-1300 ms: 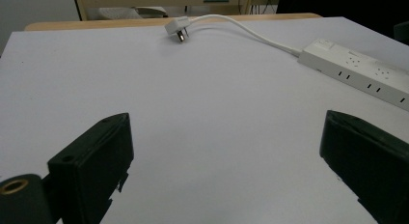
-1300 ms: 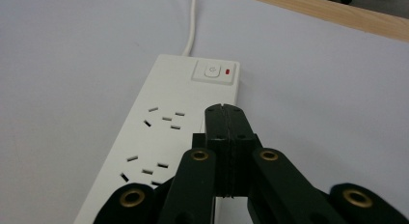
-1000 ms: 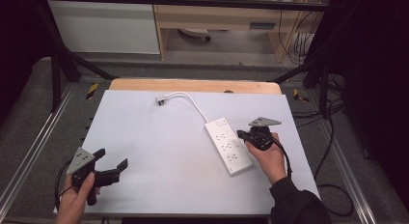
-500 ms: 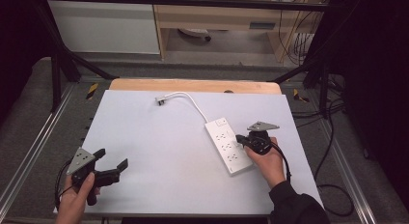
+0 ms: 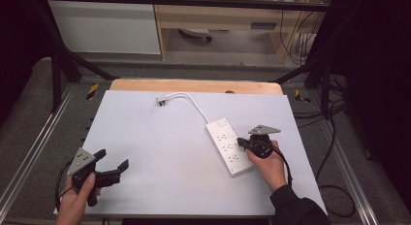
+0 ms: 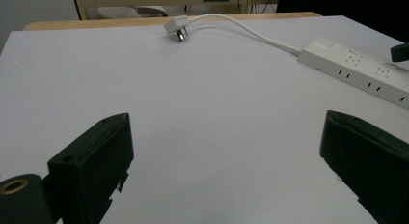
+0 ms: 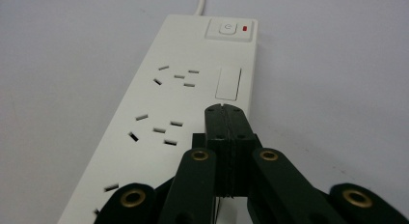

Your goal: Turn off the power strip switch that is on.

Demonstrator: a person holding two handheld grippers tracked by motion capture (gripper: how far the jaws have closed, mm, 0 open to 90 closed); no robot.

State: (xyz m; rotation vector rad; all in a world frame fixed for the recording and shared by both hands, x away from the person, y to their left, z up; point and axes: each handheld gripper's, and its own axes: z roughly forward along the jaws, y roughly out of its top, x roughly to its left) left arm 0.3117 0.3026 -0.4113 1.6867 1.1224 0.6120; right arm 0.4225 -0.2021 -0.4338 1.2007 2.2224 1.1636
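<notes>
The power strip [image 5: 228, 148] lies right of centre on the desk [image 5: 160, 137]: rigid, light, smooth plastic; grip across its long edges. Right hand-held gripper [image 7: 225, 113] closed empty over it; left hand-held gripper [image 5: 112, 167] open.

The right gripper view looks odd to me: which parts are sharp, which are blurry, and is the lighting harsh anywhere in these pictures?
Right gripper view: the closed jaws are soft, while the power strip and its switch read sharper. Left gripper view: the open jaws blur at the edges; the plug stays fairly clear. High view: even light on the table, faint shadows, no glare, dark surroundings.
</notes>
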